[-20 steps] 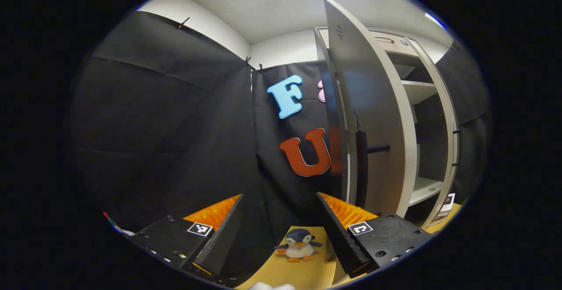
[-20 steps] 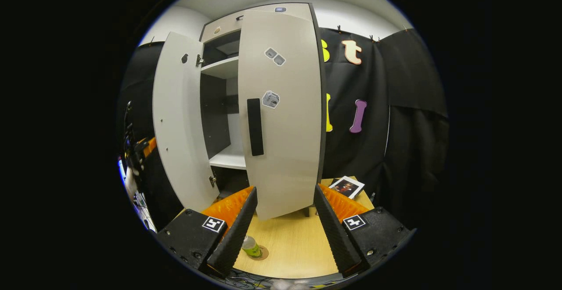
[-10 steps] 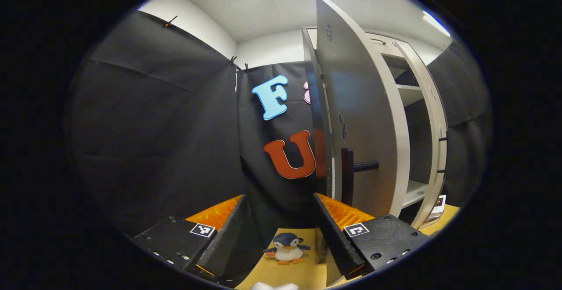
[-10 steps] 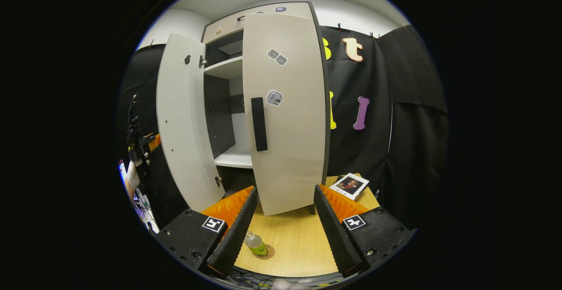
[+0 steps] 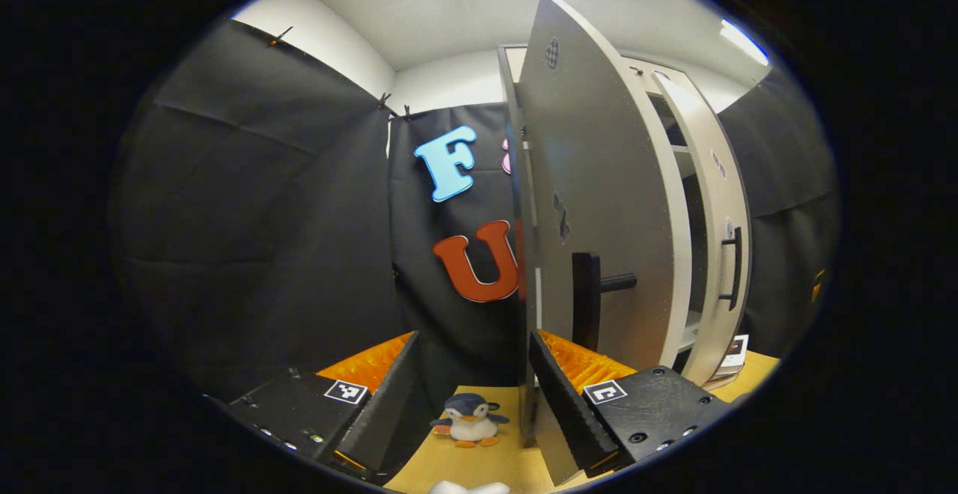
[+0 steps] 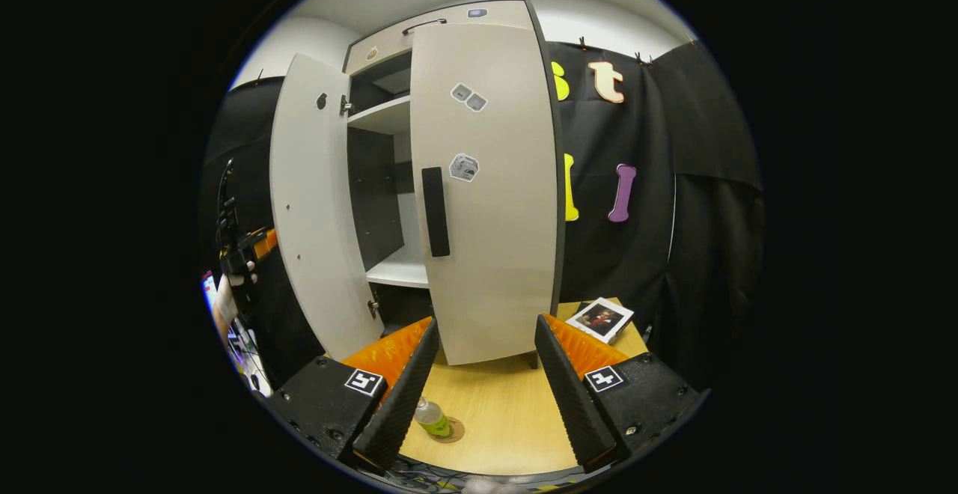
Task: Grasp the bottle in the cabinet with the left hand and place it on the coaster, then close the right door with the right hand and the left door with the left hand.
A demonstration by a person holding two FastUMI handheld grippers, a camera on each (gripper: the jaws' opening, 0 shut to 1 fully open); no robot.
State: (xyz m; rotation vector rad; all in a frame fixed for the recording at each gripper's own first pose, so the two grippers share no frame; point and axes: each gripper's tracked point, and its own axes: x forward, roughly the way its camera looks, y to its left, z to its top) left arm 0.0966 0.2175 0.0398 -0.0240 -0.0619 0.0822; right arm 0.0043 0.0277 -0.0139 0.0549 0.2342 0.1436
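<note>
The bottle point(image 6: 432, 418) already stands on its coaster point(image 6: 451, 430) on the wooden table point(image 6: 501, 419), so what matters now is the left door point(image 5: 599, 202): it hangs half open, its tall panel upright, with its leading edge just ahead and to the right of the left gripper point(image 5: 471, 389), handle point(image 5: 586, 301) facing that way. The left gripper's fingers are spread and empty. The right gripper point(image 6: 479, 374) sits back from the nearly shut right door point(image 6: 490, 202), fingers apart, holding nothing.
</note>
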